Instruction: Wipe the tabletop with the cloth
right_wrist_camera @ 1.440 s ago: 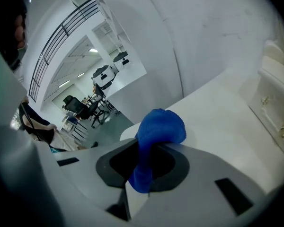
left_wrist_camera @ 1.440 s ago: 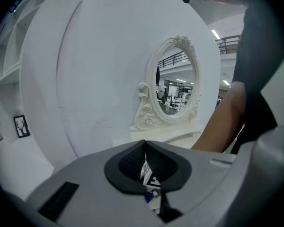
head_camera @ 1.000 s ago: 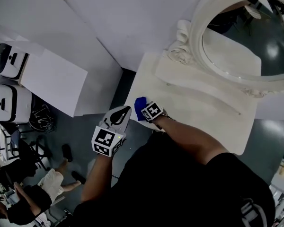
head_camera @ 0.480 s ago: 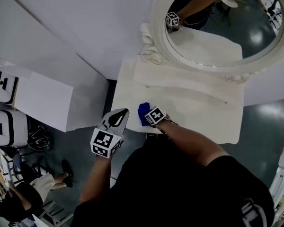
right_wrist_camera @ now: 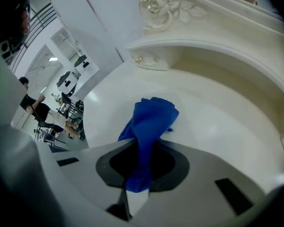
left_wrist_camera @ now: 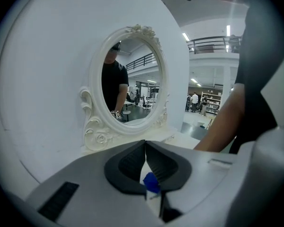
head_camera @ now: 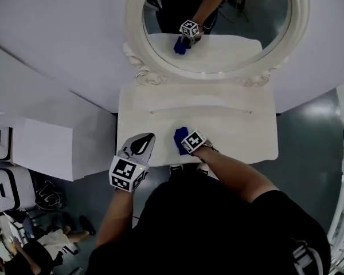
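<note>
On tabletop (head_camera: 235, 132), right gripper (right_wrist_camera: 141, 163) fingers pinch cloth (right_wrist_camera: 150, 121), seen only in its view; left gripper (left_wrist_camera: 146, 161) closed.

Your grey left gripper (head_camera: 144, 137) points forward with its jaws pressed together, your left forearm (head_camera: 116, 213) bent behind it. Your grey right gripper (head_camera: 183, 142) reaches ahead on your bare right forearm (head_camera: 236, 174), jaws clamped on the crumpled blue cloth (right_wrist_camera: 150, 118).

no legible txt, nums or brand names anywhere. marker cube (head_camera: 128, 173) on left claw (head_camera: 143, 142) & the one on right claw (head_camera: 186, 145) show only b/w square code patterns, no letters. pale print on shirt (head_camera: 301, 255), head view bottom right: too blurry to read.
</note>
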Tool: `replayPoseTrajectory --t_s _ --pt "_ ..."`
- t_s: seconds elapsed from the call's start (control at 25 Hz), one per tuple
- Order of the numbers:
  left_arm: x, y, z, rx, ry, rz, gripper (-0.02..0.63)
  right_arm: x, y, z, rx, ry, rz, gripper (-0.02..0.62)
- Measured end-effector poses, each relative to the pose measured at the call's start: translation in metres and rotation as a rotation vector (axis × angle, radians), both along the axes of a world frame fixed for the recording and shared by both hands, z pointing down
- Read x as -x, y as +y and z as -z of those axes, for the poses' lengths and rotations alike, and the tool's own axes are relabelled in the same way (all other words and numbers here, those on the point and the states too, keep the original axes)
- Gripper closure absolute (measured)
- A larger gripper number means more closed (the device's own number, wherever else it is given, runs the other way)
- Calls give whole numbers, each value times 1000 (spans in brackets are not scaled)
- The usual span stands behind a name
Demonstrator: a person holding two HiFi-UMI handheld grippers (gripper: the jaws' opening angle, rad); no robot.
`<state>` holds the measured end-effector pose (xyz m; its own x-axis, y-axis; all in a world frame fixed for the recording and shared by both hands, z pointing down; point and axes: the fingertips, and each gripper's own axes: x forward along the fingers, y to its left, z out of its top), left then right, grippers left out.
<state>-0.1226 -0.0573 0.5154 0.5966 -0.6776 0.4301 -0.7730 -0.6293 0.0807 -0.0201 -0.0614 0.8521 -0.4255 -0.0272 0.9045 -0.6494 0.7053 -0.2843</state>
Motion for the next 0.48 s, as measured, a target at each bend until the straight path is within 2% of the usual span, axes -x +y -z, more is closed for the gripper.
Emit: replayPoseTrajectory --t_s 0.48 --pt "-101 -15 10 -14 1 -183 592 -173 -6 2 5 56 -279 552"
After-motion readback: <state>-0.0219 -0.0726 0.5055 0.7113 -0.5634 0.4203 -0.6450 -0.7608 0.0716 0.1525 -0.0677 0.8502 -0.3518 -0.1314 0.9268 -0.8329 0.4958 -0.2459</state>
